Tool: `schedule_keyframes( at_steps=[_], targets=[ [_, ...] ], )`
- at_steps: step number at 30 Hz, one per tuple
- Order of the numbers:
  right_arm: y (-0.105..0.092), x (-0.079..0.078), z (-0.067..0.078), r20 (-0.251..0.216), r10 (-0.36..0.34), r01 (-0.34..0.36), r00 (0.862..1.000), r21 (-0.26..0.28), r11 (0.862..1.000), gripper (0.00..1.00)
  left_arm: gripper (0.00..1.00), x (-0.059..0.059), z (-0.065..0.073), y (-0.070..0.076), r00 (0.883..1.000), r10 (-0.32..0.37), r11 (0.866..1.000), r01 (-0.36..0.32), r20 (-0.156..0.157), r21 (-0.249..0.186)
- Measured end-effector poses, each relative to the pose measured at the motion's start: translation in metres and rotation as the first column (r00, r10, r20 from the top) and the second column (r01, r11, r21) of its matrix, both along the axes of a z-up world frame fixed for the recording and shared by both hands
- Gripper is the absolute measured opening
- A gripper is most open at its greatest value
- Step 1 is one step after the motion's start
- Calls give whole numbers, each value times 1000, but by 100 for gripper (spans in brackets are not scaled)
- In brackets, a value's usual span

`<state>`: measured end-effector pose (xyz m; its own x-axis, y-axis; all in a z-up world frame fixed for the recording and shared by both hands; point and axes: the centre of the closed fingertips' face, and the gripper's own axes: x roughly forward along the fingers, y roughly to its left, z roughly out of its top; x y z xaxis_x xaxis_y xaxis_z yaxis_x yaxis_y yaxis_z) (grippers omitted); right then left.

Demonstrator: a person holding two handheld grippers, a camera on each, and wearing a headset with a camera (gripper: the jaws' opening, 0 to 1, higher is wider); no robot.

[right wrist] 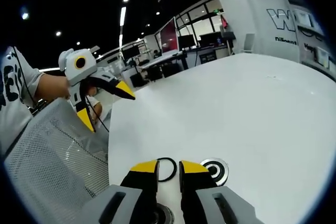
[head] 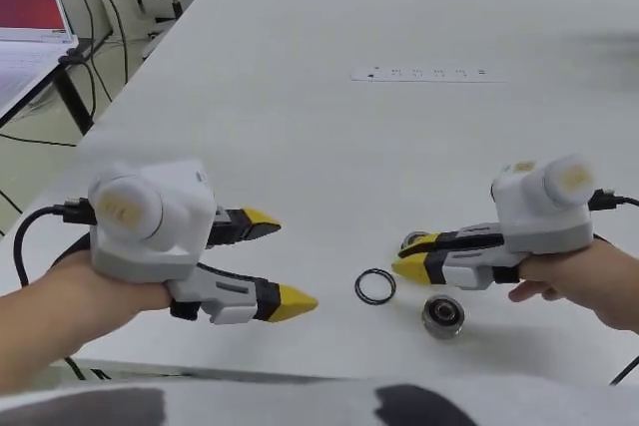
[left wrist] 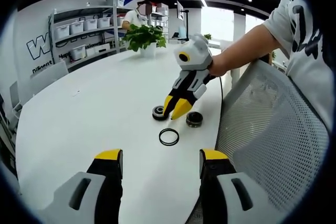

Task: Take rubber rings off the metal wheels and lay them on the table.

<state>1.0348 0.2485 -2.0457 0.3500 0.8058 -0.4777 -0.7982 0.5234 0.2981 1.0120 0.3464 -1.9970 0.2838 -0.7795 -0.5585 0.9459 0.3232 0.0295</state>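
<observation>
Lying flat on the table (head: 349, 147) is one rubber ring (head: 375, 286).

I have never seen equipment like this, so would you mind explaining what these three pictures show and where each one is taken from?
There is no robot here. A person holds a two-jaw gripper in each hand at a white table. The head view comes from a camera on the person's headset, looking down. The two round pictures come from cameras riding on the grippers, each looking along its own yellow-tipped jaws. The left gripper is open and holds nothing. The right gripper has its jaws nearly together and is also empty. On the table lie a loose black rubber ring and a metal wheel beside it. A second wheel sits by the right gripper's tips.
</observation>
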Motion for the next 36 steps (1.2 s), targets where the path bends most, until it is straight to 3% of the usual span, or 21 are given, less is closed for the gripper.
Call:
schedule_keyframes(
  at_steps=[16, 36],
  targets=[
    [-21, 6, 19, 38, -64, 63, 997, 44, 997, 13, 56, 17, 9, -19, 1000, -23, 1000, 23, 7, -9],
    [-48, 14, 22, 57, -131, 129, 990, 49, 990, 14, 54, 38, 8, -46, 1000, -23, 999, 23, -18, -35]
  ],
)
